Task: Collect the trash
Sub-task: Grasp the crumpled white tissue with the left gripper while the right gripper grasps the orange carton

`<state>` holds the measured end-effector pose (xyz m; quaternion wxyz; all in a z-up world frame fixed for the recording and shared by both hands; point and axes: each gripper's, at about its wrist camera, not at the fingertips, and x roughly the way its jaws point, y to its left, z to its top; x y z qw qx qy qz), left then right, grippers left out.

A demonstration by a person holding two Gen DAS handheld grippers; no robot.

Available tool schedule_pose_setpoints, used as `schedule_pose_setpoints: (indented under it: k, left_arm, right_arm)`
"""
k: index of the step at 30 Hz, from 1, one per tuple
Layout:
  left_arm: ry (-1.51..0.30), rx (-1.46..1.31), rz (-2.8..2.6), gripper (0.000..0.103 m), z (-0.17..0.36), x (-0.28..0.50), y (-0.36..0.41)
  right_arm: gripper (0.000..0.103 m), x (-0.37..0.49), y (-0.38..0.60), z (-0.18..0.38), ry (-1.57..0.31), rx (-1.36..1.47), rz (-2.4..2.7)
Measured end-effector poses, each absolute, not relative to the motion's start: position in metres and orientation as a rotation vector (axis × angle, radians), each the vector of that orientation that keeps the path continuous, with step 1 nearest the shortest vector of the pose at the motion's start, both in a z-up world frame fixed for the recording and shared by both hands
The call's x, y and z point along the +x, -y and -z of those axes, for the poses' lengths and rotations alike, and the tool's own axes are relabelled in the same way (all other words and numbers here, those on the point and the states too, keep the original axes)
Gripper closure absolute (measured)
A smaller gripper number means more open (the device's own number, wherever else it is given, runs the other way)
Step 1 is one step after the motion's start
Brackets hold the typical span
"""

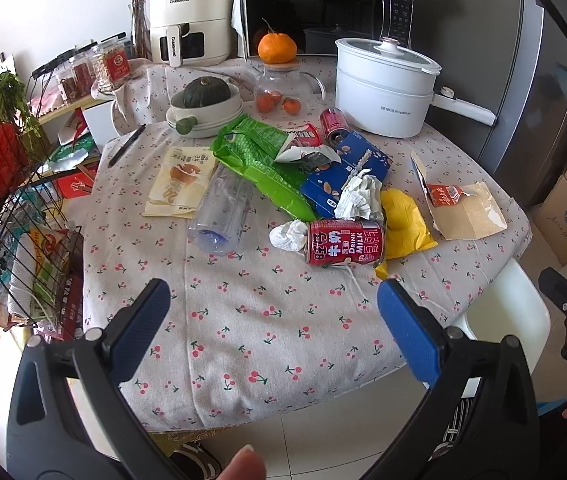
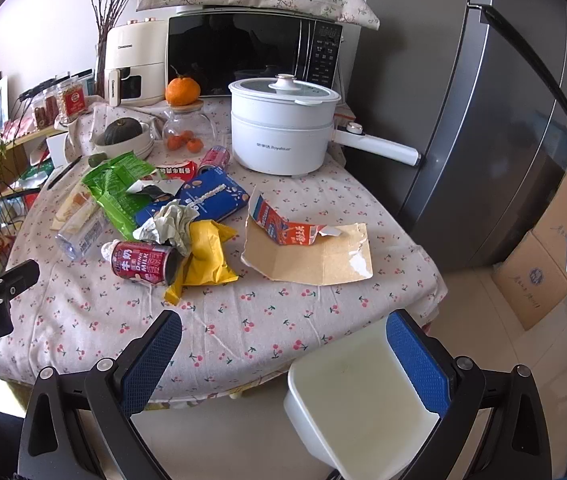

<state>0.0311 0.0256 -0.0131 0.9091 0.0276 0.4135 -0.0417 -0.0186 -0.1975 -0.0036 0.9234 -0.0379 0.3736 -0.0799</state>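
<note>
Trash lies on the cherry-print tablecloth (image 1: pixel 251 320): a red milk can (image 1: pixel 345 242) on its side, a clear plastic bottle (image 1: pixel 221 212), a green bag (image 1: pixel 263 160), a blue carton (image 1: pixel 347 172), crumpled paper (image 1: pixel 357 198), a yellow wrapper (image 1: pixel 403 220), torn cardboard (image 1: pixel 463 208) and a paper sleeve (image 1: pixel 179 188). My left gripper (image 1: pixel 273 296) is open and empty, short of the can. My right gripper (image 2: pixel 283 330) is open and empty over the table's near edge, above a white bin (image 2: pixel 359 396). The can (image 2: pixel 143 262) and cardboard (image 2: pixel 315 256) also show in the right wrist view.
A white cooker (image 1: pixel 383 84), a microwave (image 1: pixel 323 12), an air fryer (image 1: pixel 189 20), a glass jar with an orange on top (image 1: pixel 277 80) and a bowl with a squash (image 1: pixel 207 108) stand at the back. A wire rack (image 1: pixel 15 216) is left; a fridge (image 2: pixel 503 120) and boxes (image 2: pixel 551 264) right.
</note>
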Motion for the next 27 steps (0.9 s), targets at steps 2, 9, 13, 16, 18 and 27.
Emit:
schedule_pose_setpoints:
  k: [2, 9, 13, 16, 18, 27]
  left_arm:
    - [-0.890, 0.049, 0.111, 0.000, 0.017, 0.040, -0.027]
    - [-0.954, 0.113, 0.215, 0.000, 0.025, 0.076, -0.003]
    - [-0.991, 0.099, 0.293, 0.009, 0.036, 0.105, 0.014]
    - [-0.993, 0.088, 0.332, 0.016, 0.048, 0.124, 0.025]
    - [-0.998, 0.088, 0.344, 0.021, 0.057, 0.135, 0.032]
    - [-1.043, 0.071, 0.338, 0.045, 0.084, 0.177, 0.053]
  right_arm:
    - [0.000, -0.013, 0.202, 0.006, -0.793, -0.060, 0.157]
    - [0.000, 0.016, 0.202, 0.002, -0.869, -0.108, 0.103]
    - [0.000, 0.041, 0.212, -0.005, -0.892, -0.102, 0.077]
    - [0.000, 0.063, 0.229, 0.000, -0.917, -0.018, 0.062]
    - [0.000, 0.072, 0.243, 0.012, -0.947, 0.052, 0.054]
    - [0.001, 0.110, 0.280, 0.052, -1.073, 0.218, 0.045]
